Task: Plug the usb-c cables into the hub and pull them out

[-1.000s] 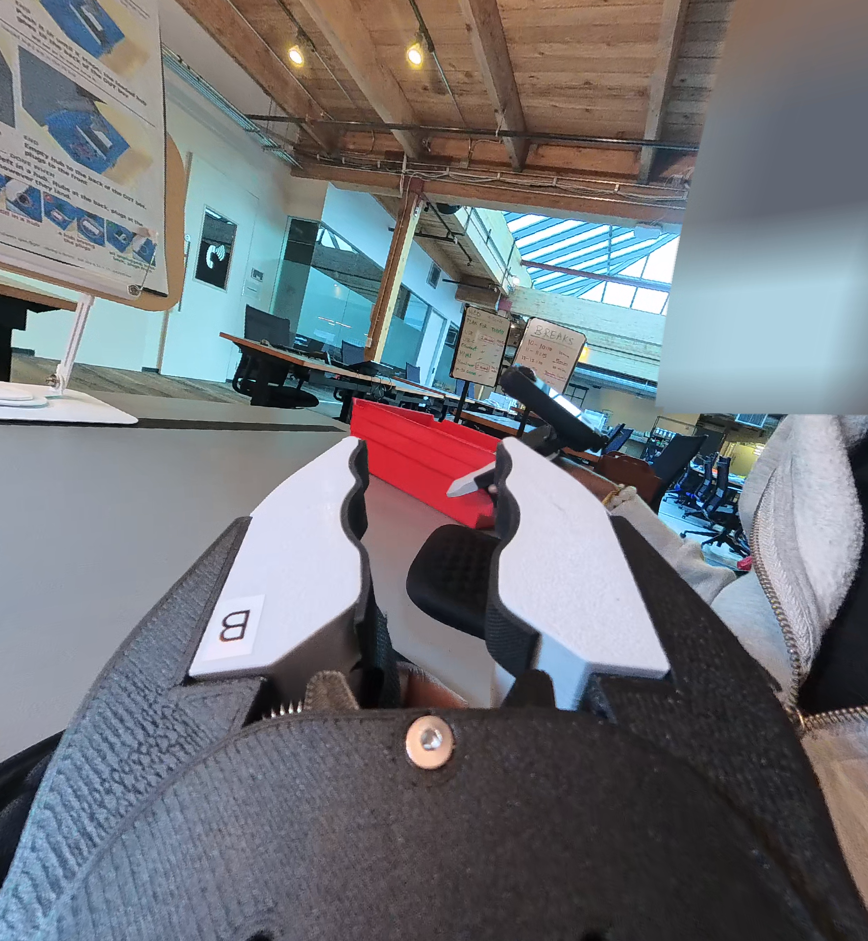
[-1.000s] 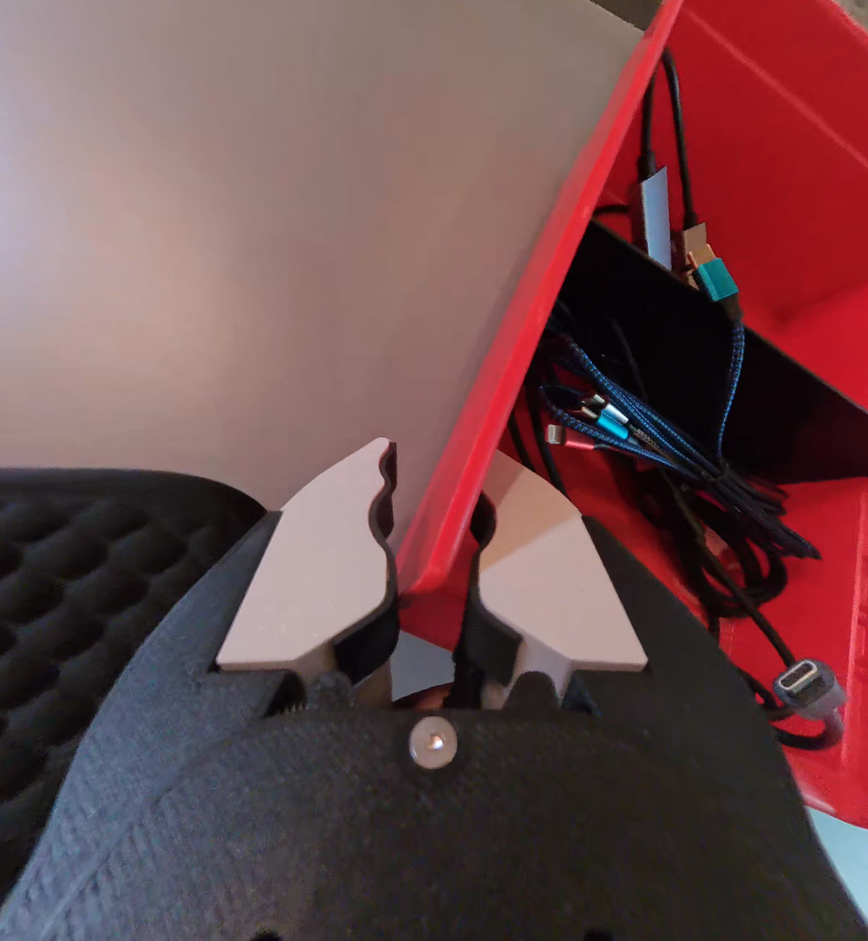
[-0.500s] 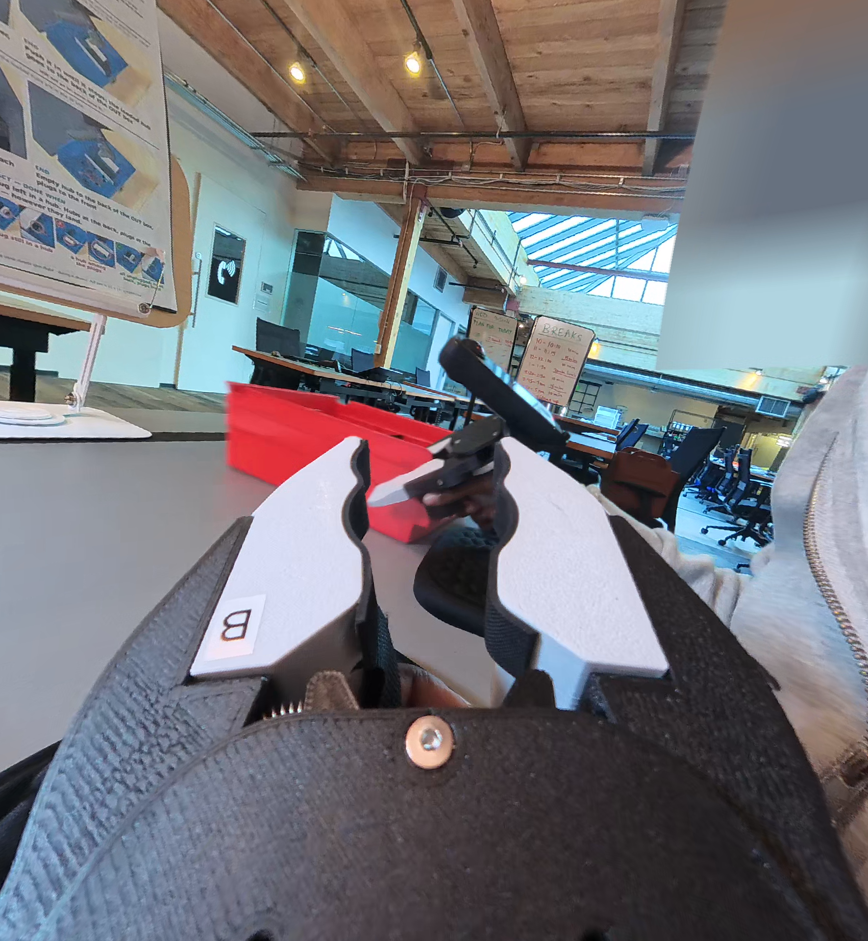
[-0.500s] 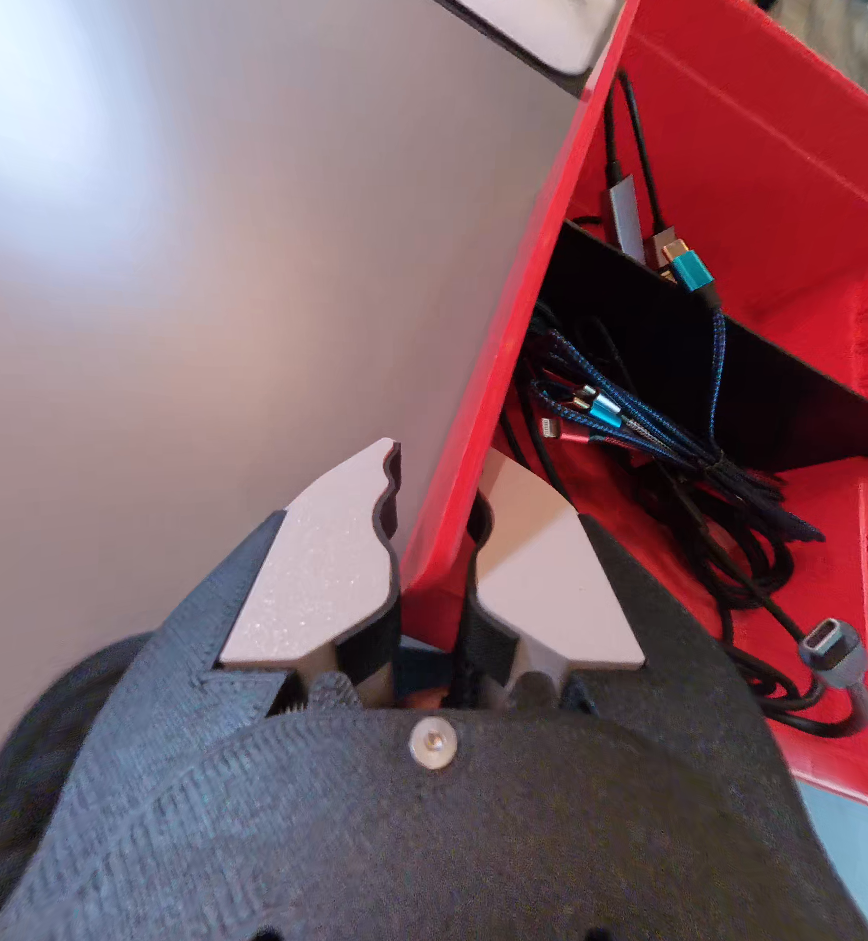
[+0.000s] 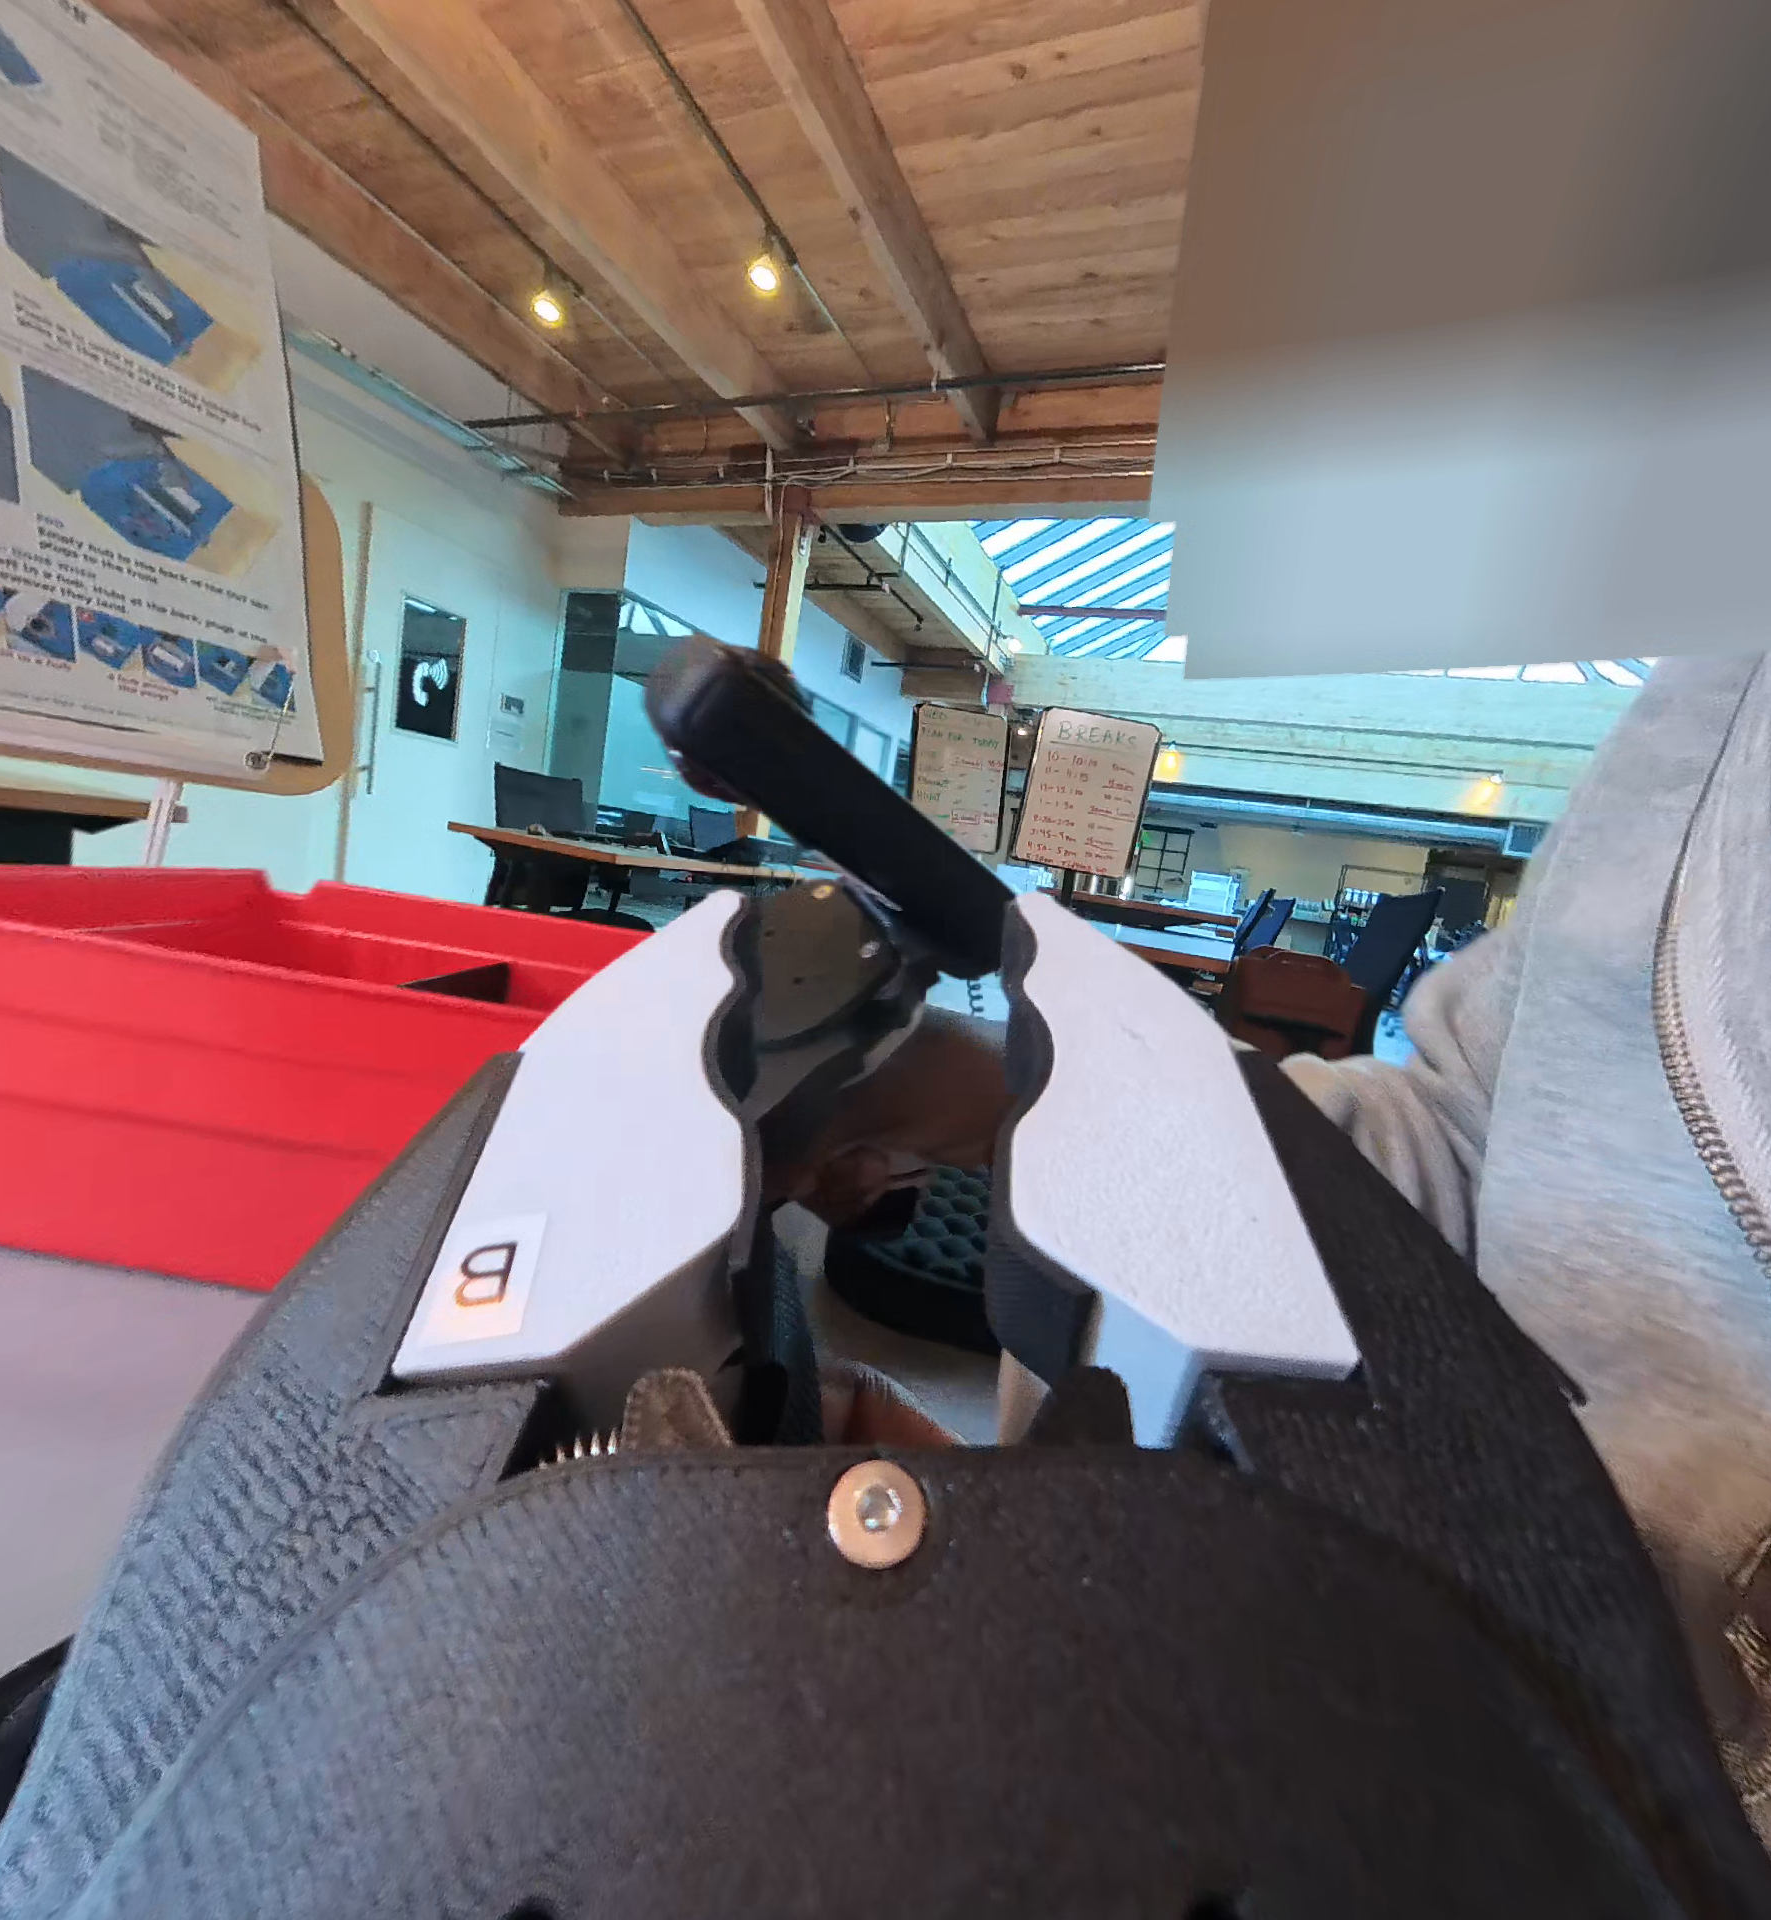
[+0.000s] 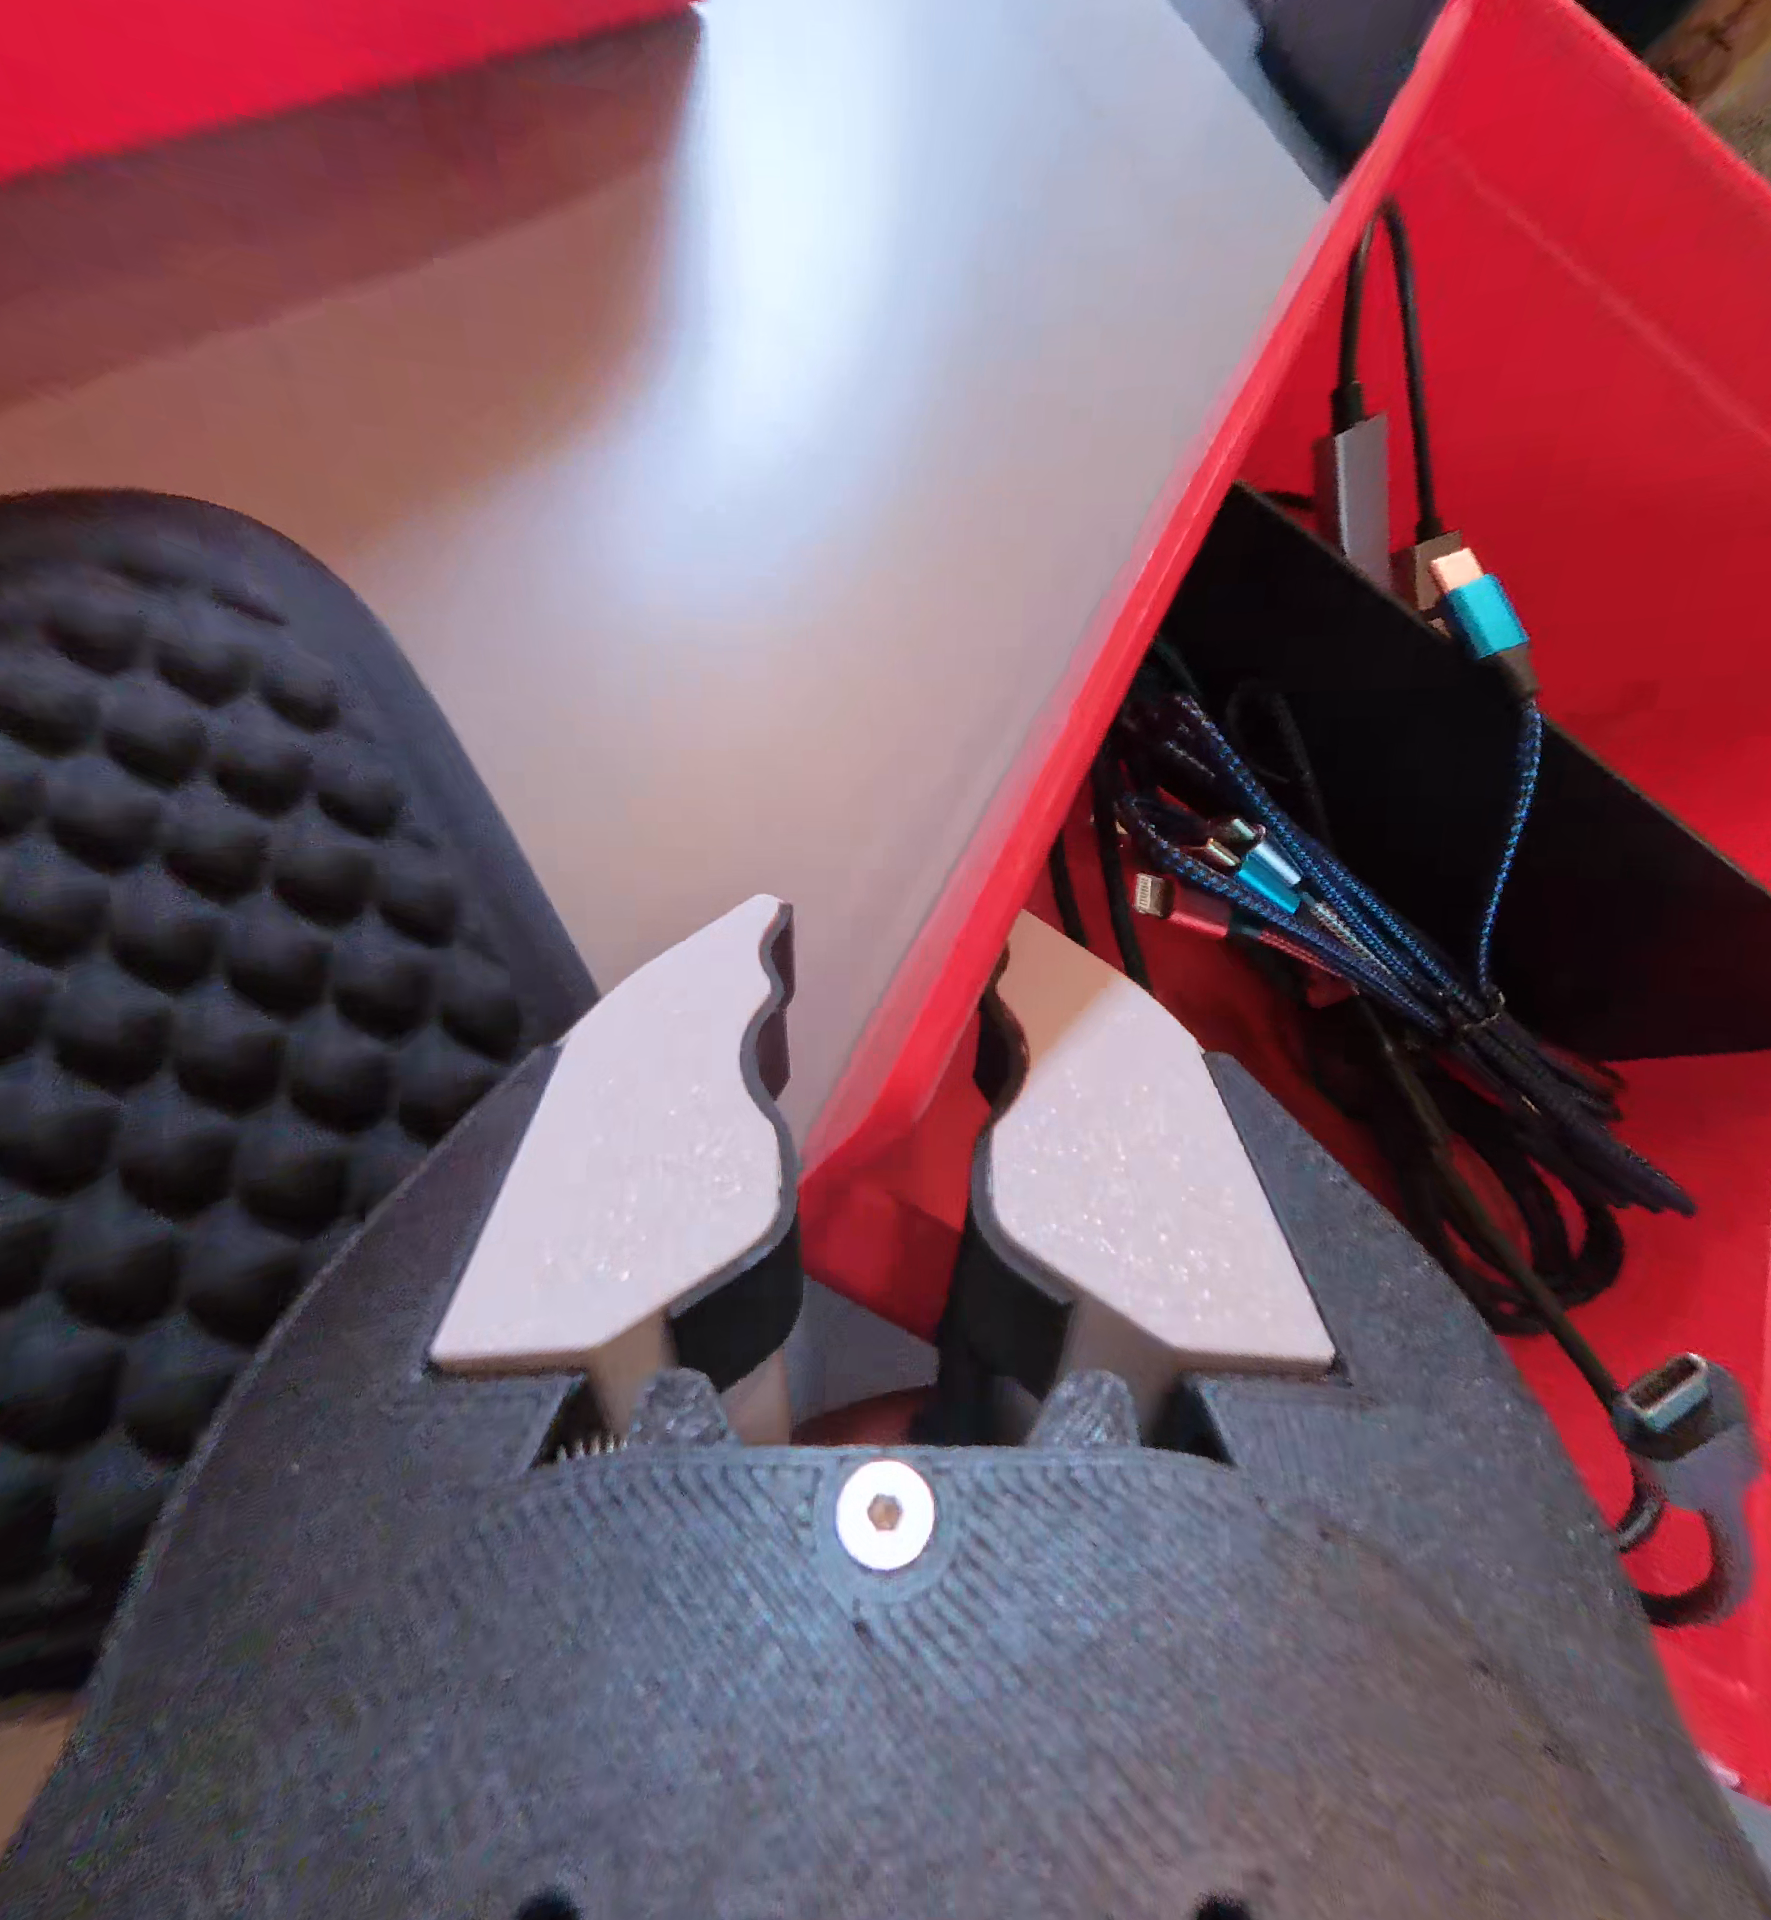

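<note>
While the right gripper [image 6: 891, 1008] was clamped on the near wall of a red bin [image 6: 1099, 727], the left gripper [image 5: 876, 997] sat w/ jaws apart, empty, low over the grey table [image 5: 50, 1403]. Inside the bin, at 1 o'clock from the right fingers, a black divider [image 6: 1483, 831] split it: the hub [image 6: 1364, 488] w/ a teal-plugged cable [image 6: 1481, 615] behind, bundled blue braided cables [image 6: 1380, 935] in front. At 4 o'clock lay a loose grey usb-c plug [image 6: 1665, 1392].
</note>
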